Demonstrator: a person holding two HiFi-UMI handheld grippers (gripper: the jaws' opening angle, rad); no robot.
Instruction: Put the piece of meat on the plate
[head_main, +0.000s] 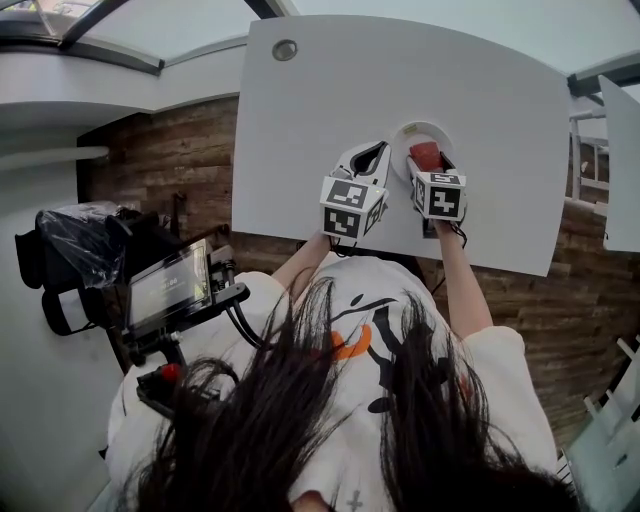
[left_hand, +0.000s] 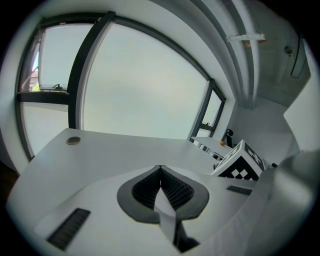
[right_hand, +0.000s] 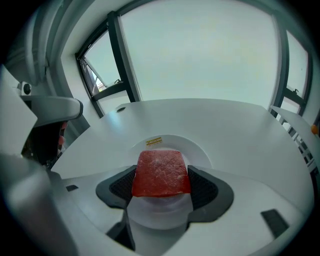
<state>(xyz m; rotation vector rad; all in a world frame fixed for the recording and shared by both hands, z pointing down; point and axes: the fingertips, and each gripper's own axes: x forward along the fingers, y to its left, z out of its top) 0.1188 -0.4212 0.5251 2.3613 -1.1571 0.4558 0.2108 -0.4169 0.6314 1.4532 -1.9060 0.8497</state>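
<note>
One meat pc (right_hand: 161, 172) in R tongs (right_hand: 163, 184); L tongs (left_hand: 160, 171) closed.

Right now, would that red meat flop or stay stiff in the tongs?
Probably stiff: the piece of meat keeps flat, square edges between the right tongs, no sagging. Its rough-looking top probably grips well, not slippery. Blocky, so unlikely to roll.

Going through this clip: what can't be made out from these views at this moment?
- Underside of the piece of meat, so whether it touches the plate: right gripper view, the meat itself covers it.
- Near half of the plate: head view, the right hand-held gripper covers it.
- Print on the plate's yellow sticker: right gripper view, too small.
</note>
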